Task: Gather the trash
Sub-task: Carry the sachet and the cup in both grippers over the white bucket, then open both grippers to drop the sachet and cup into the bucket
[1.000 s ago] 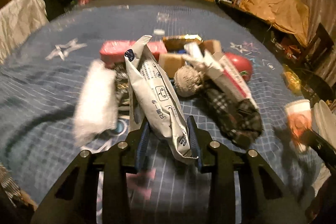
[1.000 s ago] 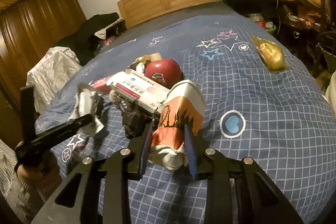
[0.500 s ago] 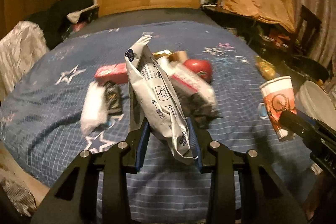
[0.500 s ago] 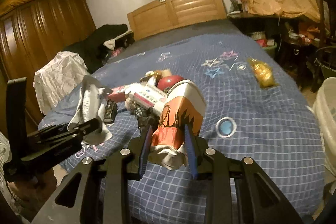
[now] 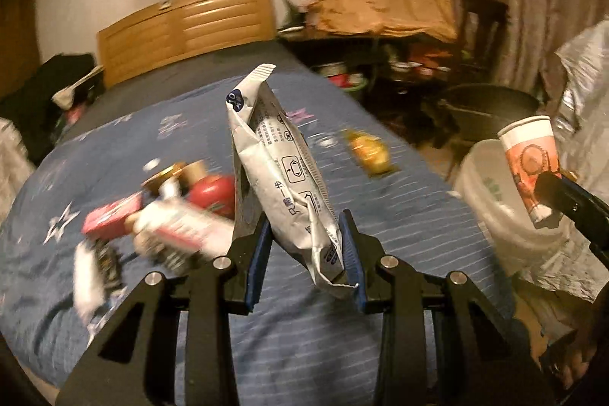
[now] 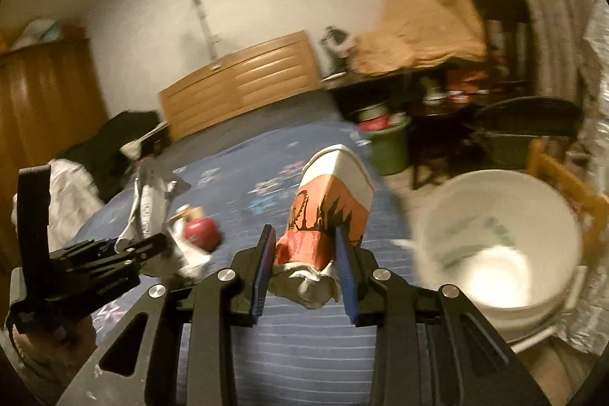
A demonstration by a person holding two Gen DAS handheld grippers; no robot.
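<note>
My left gripper (image 5: 304, 253) is shut on a grey-white foil wrapper (image 5: 281, 174) that stands up between its blue pads, held above the blue bed. My right gripper (image 6: 304, 265) is shut on a crushed orange-and-white paper cup (image 6: 327, 212). The same cup (image 5: 529, 158) shows at the right of the left wrist view, and the wrapper (image 6: 150, 204) with the left gripper shows at the left of the right wrist view. A white bucket (image 6: 495, 242) stands open just right of the cup, beside the bed; its rim (image 5: 491, 193) lies below the cup in the left wrist view.
On the blue star-patterned bedspread (image 5: 182, 136) lie a red apple (image 5: 211, 193), a red-and-white box (image 5: 171, 227), a pink packet (image 5: 110, 219) and a yellow wrapper (image 5: 371, 155). A cluttered dark desk (image 6: 437, 90), a green bin (image 6: 388, 147) and a wooden chair (image 6: 567, 185) stand at the right.
Both grippers have lifted off the bed and swung to the right with wrapper and cup still held. The white bucket has come into view at the right.
</note>
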